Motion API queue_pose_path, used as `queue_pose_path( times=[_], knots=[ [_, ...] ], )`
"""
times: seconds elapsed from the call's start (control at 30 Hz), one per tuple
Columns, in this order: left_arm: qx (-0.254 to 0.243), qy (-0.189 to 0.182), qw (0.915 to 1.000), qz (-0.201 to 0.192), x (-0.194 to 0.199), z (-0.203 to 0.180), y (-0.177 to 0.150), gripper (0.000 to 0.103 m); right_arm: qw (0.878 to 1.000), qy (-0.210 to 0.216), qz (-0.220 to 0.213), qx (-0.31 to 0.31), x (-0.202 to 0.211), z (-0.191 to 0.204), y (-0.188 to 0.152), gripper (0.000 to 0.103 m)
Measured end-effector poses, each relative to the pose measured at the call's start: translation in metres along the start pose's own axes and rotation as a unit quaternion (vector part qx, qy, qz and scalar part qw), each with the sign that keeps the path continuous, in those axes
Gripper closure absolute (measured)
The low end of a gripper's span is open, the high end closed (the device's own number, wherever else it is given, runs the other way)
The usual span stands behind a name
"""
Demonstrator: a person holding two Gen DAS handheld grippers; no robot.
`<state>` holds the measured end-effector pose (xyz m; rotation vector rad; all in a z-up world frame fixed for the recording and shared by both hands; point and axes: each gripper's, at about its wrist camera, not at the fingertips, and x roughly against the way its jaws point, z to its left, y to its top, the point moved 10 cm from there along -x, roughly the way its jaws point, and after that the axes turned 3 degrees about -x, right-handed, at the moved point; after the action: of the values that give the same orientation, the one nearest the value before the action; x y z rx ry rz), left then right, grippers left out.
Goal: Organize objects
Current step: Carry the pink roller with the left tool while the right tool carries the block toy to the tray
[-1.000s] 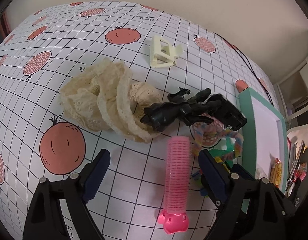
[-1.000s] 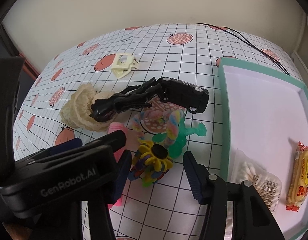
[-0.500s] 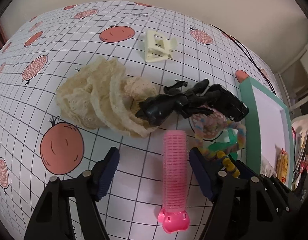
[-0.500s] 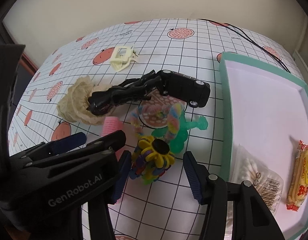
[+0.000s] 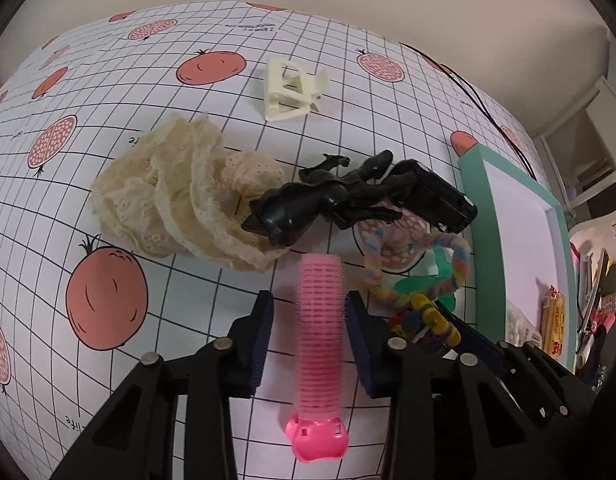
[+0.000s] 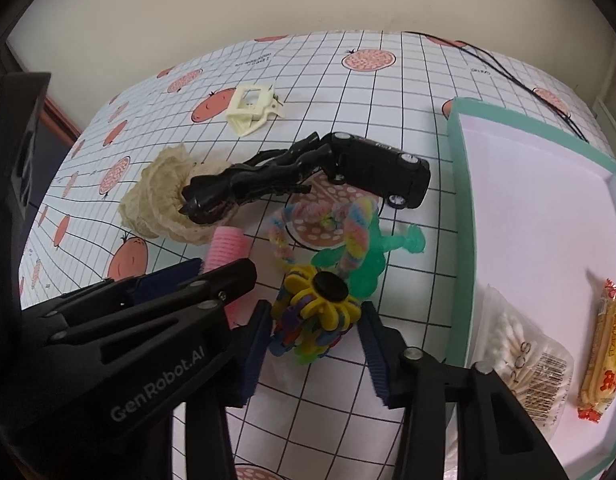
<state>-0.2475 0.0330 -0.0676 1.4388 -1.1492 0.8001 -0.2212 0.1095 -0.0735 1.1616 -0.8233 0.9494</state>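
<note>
A pink hair roller (image 5: pixel 319 320) lies on the tablecloth between the fingers of my left gripper (image 5: pixel 308 312); the jaws have narrowed around it with small gaps each side. My right gripper (image 6: pixel 315 332) straddles a yellow flower hair tie (image 6: pixel 319 300) on a coloured pile, jaws close to it but apart. Beyond lie a black toy horse (image 5: pixel 319 200), a black toy car (image 6: pixel 379 168), a cream lace scrunchie (image 5: pixel 180 188), a pastel fuzzy tie (image 6: pixel 347 224), a green figure (image 6: pixel 371 260) and a cream claw clip (image 5: pixel 292 88).
A teal-rimmed white tray (image 6: pixel 459 200) stands at the right, holding a cotton swab bag (image 6: pixel 523 352) and a yellow snack packet (image 6: pixel 603 344). A black cable (image 6: pixel 507 76) runs along the far table edge. The left gripper's body (image 6: pixel 128 328) fills the right view's lower left.
Both grippers have moved forward and lower. The left jaws have narrowed around the pink roller. The right jaws have narrowed around the yellow flower tie.
</note>
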Motion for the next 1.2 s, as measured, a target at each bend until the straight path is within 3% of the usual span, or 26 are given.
queue_pose_path(
  times=[0.4,0.47,0.63,0.93,1.2],
  knots=[
    [-0.027,0.019,0.9995,-0.002,-0.003,-0.005,-0.001,0.066,1.0,-0.002,0.003,0.007,-0.001,0.001,-0.001,0.06],
    [-0.027,0.022,0.9994,-0.002,-0.004,-0.007,0.0,0.076,1.0,-0.002,0.002,0.006,0.0,0.0,-0.001,0.06],
    [-0.025,0.012,0.9996,-0.001,-0.003,-0.007,-0.001,0.077,1.0,-0.001,-0.004,0.007,0.006,-0.001,0.001,0.06],
    [-0.034,0.039,0.9972,-0.054,0.024,-0.004,0.012,0.077,0.999,0.01,-0.043,0.004,0.04,-0.008,0.011,0.06],
    [-0.024,0.025,0.9909,-0.13,0.064,-0.009,0.03,0.078,0.994,0.018,-0.108,-0.004,0.084,-0.016,0.03,0.06]
  ],
)
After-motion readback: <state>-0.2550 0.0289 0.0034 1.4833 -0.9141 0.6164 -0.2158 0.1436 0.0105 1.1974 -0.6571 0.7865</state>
